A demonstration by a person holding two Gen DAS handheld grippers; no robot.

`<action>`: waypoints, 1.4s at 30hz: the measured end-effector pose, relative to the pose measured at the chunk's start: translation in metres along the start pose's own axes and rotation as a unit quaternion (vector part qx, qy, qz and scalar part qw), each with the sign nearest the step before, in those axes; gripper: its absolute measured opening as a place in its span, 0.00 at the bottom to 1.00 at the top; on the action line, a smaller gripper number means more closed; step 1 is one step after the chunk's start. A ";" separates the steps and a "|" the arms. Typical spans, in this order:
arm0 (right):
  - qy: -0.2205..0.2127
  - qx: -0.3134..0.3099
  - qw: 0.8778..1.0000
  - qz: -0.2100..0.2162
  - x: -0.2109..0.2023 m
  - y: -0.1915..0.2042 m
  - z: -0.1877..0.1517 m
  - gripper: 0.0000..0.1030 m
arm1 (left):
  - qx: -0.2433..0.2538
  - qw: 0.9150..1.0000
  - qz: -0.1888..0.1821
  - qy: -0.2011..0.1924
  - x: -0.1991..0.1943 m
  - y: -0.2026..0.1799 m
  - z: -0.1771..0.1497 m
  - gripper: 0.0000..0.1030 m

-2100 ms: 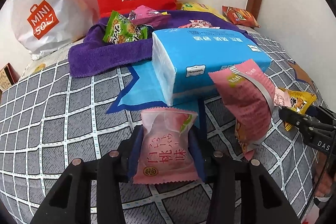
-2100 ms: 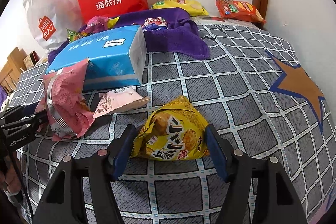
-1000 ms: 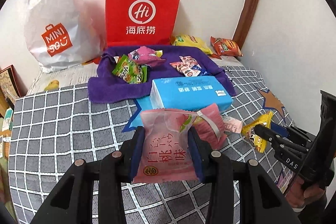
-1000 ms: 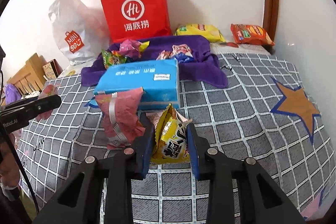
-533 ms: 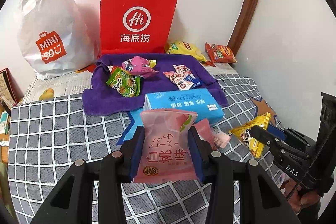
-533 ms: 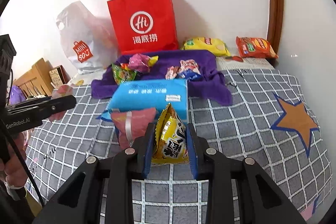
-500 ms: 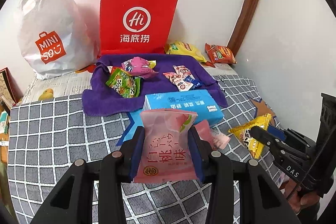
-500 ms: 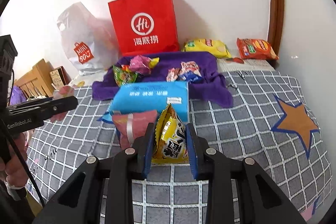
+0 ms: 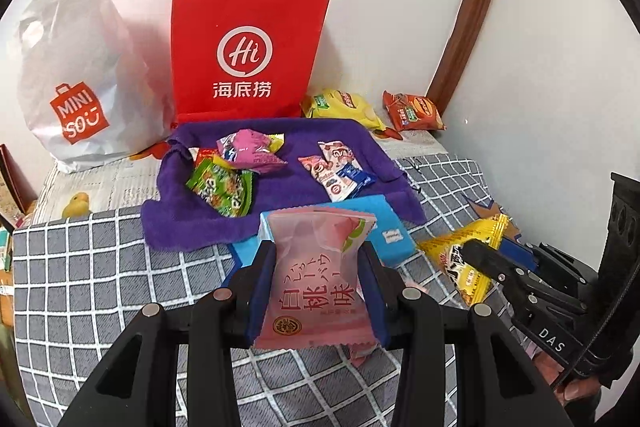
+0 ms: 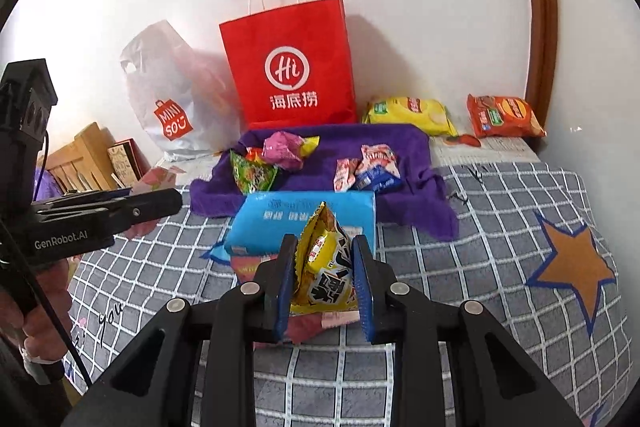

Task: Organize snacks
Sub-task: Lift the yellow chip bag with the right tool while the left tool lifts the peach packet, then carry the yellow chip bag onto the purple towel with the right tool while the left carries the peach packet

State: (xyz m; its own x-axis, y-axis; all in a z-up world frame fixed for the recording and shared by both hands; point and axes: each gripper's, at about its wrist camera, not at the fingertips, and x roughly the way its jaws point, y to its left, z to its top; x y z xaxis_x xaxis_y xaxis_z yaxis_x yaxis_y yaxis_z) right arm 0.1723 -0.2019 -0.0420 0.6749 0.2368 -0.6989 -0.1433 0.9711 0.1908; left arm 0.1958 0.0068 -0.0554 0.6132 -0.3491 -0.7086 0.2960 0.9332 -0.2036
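On the grey checked bed cover [image 9: 100, 267] lies one purple towel [image 9: 200, 227] carrying five small snack packets: one green [image 9: 222, 189], one pink-purple [image 9: 250, 151], and a cluster of three pink, white and blue ones [image 9: 338, 173]; behind it stand one red paper bag [image 9: 246, 51] and one white plastic bag [image 9: 76, 67], with one yellow chip bag [image 9: 342, 105] and one orange chip bag [image 9: 412, 111] by the wall. One blue tissue pack [image 10: 280, 223] lies just in front of the towel. The left gripper [image 9: 318, 287] is closed partway on a pale pink peach-flavour packet [image 9: 316, 279] held upright above the bed, and the right gripper [image 10: 324, 279] is narrowed on a yellow crinkled snack packet [image 10: 324, 267], also lifted.
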 end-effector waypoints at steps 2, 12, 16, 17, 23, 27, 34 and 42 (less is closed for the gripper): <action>-0.004 -0.002 1.000 -0.003 0.004 -0.001 0.008 0.27 | -0.001 1.000 0.004 -0.001 0.002 -0.001 0.006 0.38; -0.013 -0.009 1.000 -0.011 0.034 -0.005 0.052 0.27 | 0.001 1.000 0.008 -0.009 0.011 -0.002 0.038 0.38; -0.017 -0.008 1.000 -0.012 0.046 -0.007 0.068 0.27 | 0.002 1.000 0.012 -0.010 0.019 0.001 0.052 0.38; -0.017 -0.007 1.000 -0.014 0.049 -0.008 0.072 0.27 | 0.002 1.000 0.013 -0.010 0.021 0.002 0.054 0.38; -0.020 0.002 1.000 -0.021 0.070 -0.014 0.092 0.27 | -0.002 1.000 0.024 -0.010 0.034 0.011 0.073 0.38; -0.018 0.008 1.000 -0.023 0.084 -0.019 0.102 0.27 | -0.008 1.000 0.025 -0.009 0.046 0.016 0.085 0.38; -0.018 0.014 1.000 -0.020 0.104 -0.026 0.116 0.27 | -0.014 0.999 0.029 -0.010 0.063 0.026 0.101 0.38; -0.016 0.007 1.000 -0.017 0.129 -0.028 0.140 0.27 | -0.029 0.999 0.043 -0.008 0.079 0.054 0.110 0.38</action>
State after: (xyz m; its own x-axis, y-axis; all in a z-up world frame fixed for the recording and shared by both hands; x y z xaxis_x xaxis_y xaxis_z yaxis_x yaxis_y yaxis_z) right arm 0.3648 -0.2026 -0.0406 0.7025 0.2017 -0.6825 -0.1089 0.9782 0.1771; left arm 0.3407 0.0208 -0.0477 0.6459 -0.2679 -0.7148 0.1982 0.9631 -0.1818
